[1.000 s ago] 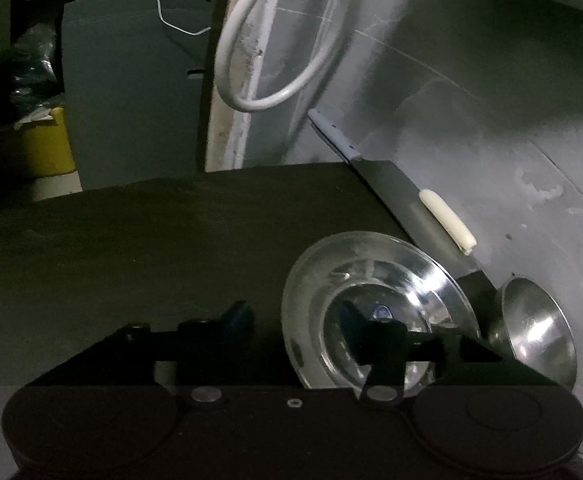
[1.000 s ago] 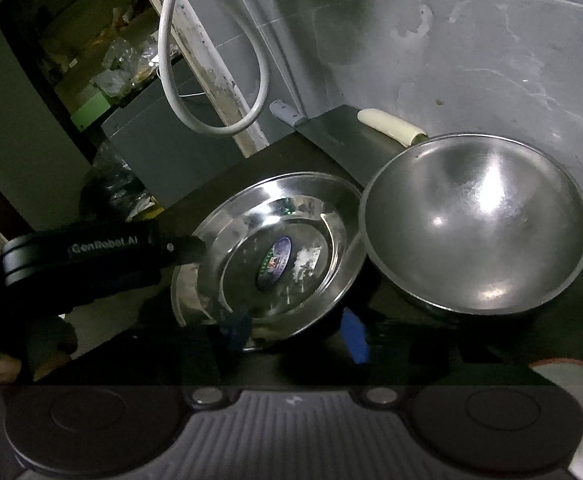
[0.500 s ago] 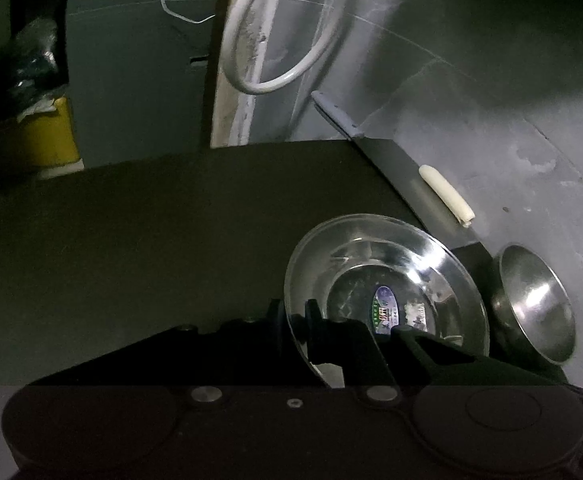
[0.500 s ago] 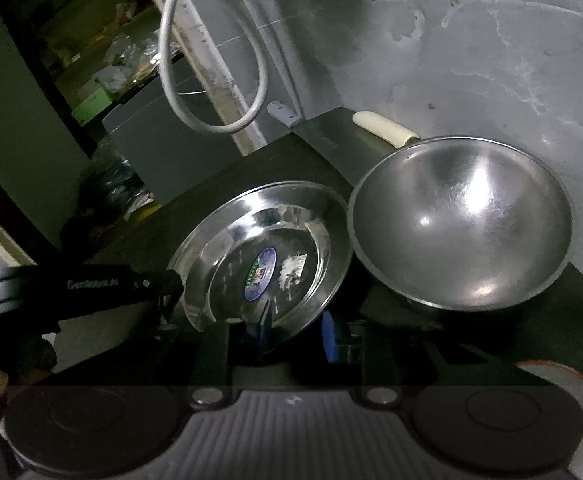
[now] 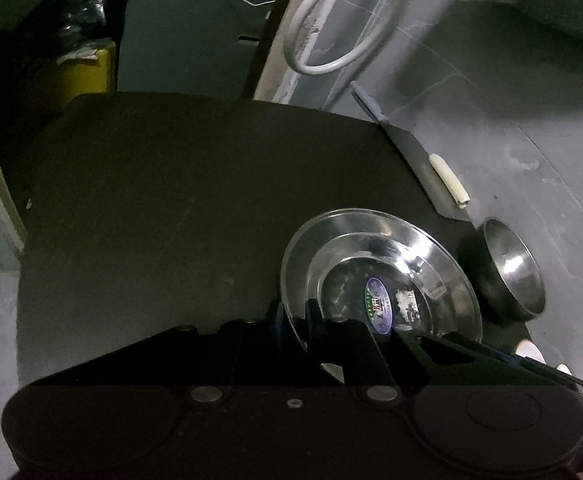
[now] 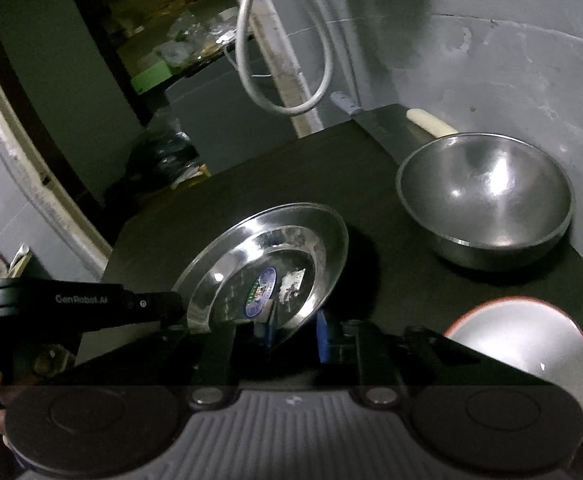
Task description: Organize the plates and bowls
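A shiny steel plate (image 5: 375,264) with a round sticker in its middle is held by its rim, tilted, above the dark table (image 5: 179,208). My left gripper (image 5: 293,314) is shut on the plate's near left rim. In the right wrist view the plate (image 6: 275,256) is tilted up and my right gripper (image 6: 295,330) straddles its near rim with a gap at the right finger; the left gripper (image 6: 171,308) grips the plate's left edge there. A steel bowl (image 6: 487,196) sits on the table to the right, also seen in the left wrist view (image 5: 511,268).
A white plate with a red rim (image 6: 531,340) lies at the near right. A white handle (image 6: 431,122) and a dark board (image 5: 423,160) lie by the grey wall. A white cable loop (image 6: 283,60) hangs behind. A yellow bin (image 5: 79,68) stands beyond the table.
My left gripper closed on the plate's rim. The plate has been lifted off the table and moved left, away from the bowl. My right gripper's fingers narrowed around the near rim.
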Available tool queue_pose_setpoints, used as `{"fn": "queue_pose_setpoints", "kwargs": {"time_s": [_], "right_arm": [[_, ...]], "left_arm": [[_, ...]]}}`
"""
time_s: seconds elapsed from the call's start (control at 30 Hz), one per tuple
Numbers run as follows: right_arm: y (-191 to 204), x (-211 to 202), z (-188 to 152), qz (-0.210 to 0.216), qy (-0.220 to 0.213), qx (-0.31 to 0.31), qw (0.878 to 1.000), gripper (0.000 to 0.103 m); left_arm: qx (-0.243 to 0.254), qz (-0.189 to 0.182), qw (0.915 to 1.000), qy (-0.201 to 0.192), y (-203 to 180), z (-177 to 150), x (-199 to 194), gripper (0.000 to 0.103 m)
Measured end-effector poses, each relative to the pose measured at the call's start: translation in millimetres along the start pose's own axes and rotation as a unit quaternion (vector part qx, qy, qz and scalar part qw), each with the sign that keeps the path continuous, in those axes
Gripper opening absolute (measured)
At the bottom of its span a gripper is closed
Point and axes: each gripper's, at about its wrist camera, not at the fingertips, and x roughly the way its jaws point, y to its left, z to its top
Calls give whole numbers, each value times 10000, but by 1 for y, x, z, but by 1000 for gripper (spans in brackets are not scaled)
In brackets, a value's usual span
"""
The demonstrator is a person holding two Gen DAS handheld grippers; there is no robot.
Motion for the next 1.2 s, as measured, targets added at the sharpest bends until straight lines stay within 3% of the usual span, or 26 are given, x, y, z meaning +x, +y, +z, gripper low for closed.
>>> {"fn": "queue_pose_setpoints", "kwargs": {"time_s": [0.33,0.57,0.67,0.77,0.93,1.13,1.17,1.2], "right_arm": [[-6,-11,-13,232,278,201,9991,20],[-11,4,-8,221,401,231,9987,25],[-9,7,-7,192,407,186,9988,31],[-9,10,-5,206,407,166,9988,33],[-12,12,0,251,382,221,9987,41],[-19,19,8,385,441,432,9973,40],[-20,20,8,373,461,459,9972,38],[-22,21,8,341,461,449,9973,31]], "left_arm": [[-158,-17,9998,102,9,-16,-12,12],[-102,7,9999,132,9,-6,-5,22],[-81,43,9999,125,10,-1,-1,28],[-159,100,9997,130,15,3,4,41],[-223,-31,9997,106,20,10,8,47],[-168,-244,9995,137,17,8,10,46],[-116,-235,9995,162,15,8,12,42],[-57,-241,9996,167,13,7,13,30]]}}
